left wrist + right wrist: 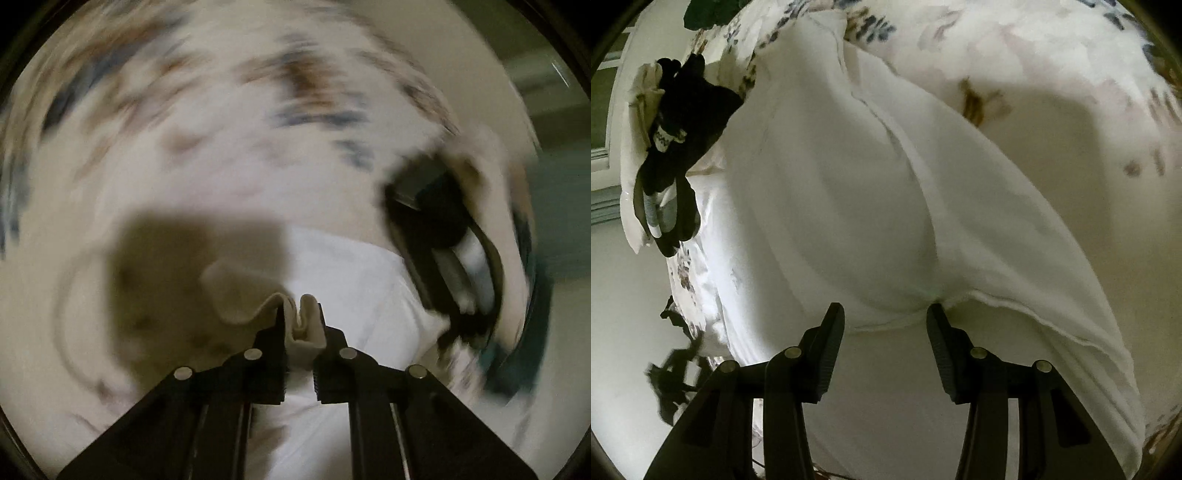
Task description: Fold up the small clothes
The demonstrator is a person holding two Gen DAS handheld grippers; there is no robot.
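Note:
My left gripper [300, 314] is shut on a bunched fold of a white garment [343, 280], and the pinched cloth sticks up between the fingers. This view is blurred by motion. In the right wrist view the same white garment [849, 192] lies spread over a floral bedsheet [1052, 66], with a stitched hem running along its near edge. My right gripper [885, 317] is open, its fingertips at the hem's near edge with nothing between the jaws.
A pile of black and grey small clothes [679, 122] lies at the left on the sheet, also seen blurred at the right in the left wrist view [443, 229]. More dark items [676, 373] lie at the lower left. The bed's edge and a wall show at the far left.

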